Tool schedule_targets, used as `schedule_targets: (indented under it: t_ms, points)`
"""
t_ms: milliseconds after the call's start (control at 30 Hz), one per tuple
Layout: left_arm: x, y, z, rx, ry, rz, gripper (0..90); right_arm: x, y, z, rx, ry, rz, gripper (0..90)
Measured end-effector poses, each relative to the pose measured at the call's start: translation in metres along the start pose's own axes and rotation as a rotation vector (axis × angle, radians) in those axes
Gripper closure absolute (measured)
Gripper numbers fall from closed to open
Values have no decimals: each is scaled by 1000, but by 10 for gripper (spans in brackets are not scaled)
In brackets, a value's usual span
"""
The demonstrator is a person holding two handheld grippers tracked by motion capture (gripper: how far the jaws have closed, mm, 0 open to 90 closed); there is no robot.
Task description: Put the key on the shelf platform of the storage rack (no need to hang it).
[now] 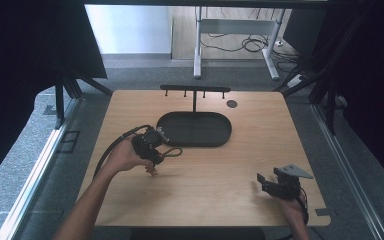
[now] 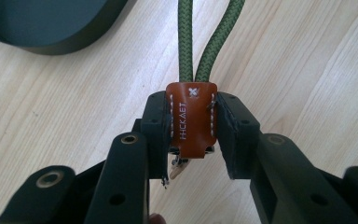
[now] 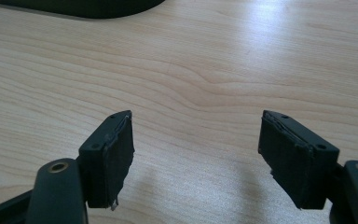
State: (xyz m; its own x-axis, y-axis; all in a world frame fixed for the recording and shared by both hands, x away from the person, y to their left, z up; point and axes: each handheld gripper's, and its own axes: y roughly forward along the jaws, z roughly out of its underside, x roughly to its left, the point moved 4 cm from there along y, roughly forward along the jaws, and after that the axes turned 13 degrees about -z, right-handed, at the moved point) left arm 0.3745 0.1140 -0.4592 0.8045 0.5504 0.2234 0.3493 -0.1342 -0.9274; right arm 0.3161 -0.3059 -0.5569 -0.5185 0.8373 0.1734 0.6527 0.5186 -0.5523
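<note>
High view, tabletop: a pale wooden tabletop (image 1: 220, 180) carries a dark oval tray (image 1: 194, 129) near its far middle, with a black T-shaped stand (image 1: 195, 91) rising at the tray's far edge and a small round dark disc (image 1: 232, 104) just right of it.
High view, left gripper: the left gripper (image 1: 149, 145) sits just off the tray's near-left edge, held by the left hand (image 1: 125, 157); a green cord loop (image 1: 172, 152) lies on the wood beside it, toward the right.
High view, right gripper: the right gripper (image 1: 279, 184) rests low at the near-right corner of the tabletop, well apart from the tray, a grey three-cornered plate on top.
Left gripper view, jaws: the jaws are clamped on a brown leather tab (image 2: 191, 119) with white stitching and stamped letters; the two strands of the green cord run up and away from the tab over the wood.
Left gripper view, tray: the tray's dark rim (image 2: 51, 28) shows at the upper left.
Right gripper view, jaws: the jaws stand wide apart over bare wood, holding nothing.
Right gripper view, tray: the tray's edge (image 3: 88, 7) lies along the top.
</note>
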Motion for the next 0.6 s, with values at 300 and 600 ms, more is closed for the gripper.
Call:
schedule_targets:
  t_ms: [300, 600]
  points:
    - [5, -5, -13, 0, 12, -10, 664, 0, 0, 0, 1, 3, 2, 272]
    - [4, -5, -24, 1, 23, -9, 664, -1, 0, 0, 3, 9, 2, 272]
